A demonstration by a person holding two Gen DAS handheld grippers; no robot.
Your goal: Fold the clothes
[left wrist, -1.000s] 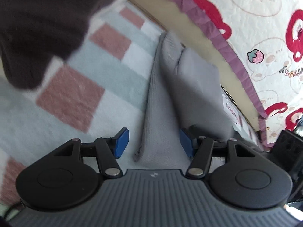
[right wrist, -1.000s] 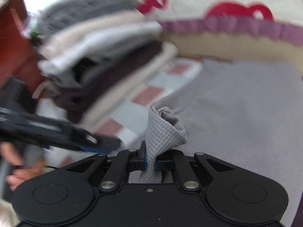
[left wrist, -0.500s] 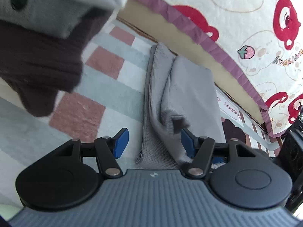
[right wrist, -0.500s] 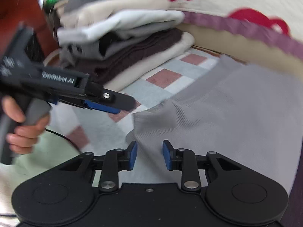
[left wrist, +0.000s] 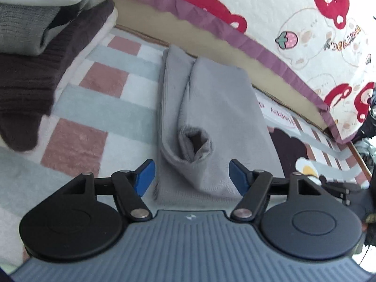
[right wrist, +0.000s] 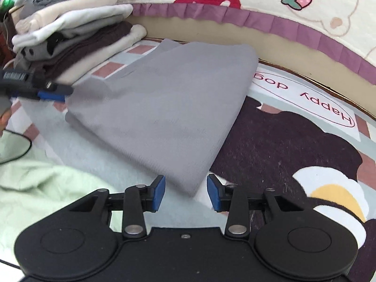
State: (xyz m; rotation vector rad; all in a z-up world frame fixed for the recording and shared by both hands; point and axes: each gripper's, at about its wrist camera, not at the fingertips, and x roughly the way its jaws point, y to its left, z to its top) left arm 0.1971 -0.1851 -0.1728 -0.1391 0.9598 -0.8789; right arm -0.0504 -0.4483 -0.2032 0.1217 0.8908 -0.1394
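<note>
Both tongs apart: left gripper [left wrist: 191, 176], right gripper [right wrist: 185, 192] over folded grey knit garment [right wrist: 164, 108]; rug [right wrist: 303, 98] right reads "Happy dog".

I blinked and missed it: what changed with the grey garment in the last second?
The right hand-held gripper let go of the grey garment and opened; the released sleeve cuff now lies folded on top. The left hand-held gripper stayed open, the clothes stack untouched.
</note>
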